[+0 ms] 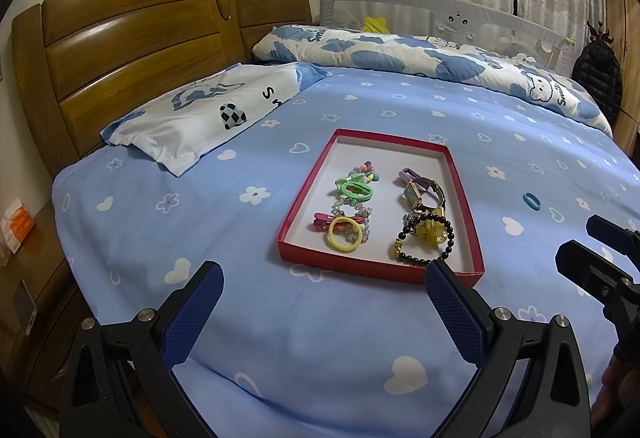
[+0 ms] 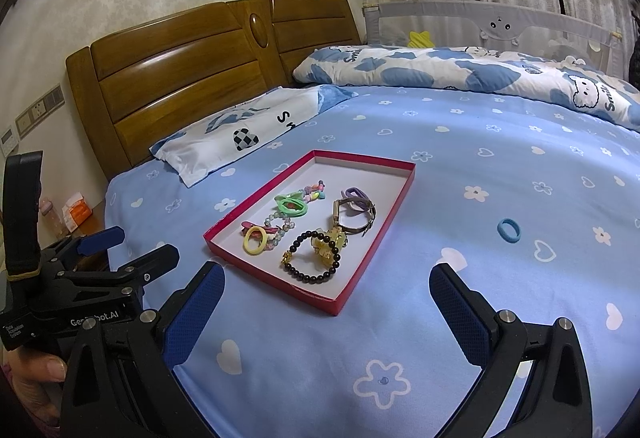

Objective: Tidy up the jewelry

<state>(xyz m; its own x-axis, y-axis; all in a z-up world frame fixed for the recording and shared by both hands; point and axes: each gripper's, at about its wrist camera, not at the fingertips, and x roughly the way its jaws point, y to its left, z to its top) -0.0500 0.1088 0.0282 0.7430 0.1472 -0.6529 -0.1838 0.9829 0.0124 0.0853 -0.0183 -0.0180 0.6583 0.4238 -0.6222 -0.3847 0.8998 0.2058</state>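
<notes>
A shallow red tray lies on the blue bedsheet. In it are a yellow hair tie, a green hair tie, a dark bead bracelet, a watch and several other pieces. A blue hair tie lies alone on the sheet, right of the tray. My left gripper is open, just short of the tray's near edge. My right gripper is open and holds nothing, near the tray's front corner.
A white and blue pillow lies by the wooden headboard. A folded quilt and a grey bed rail are at the far side. A nightstand stands left of the bed.
</notes>
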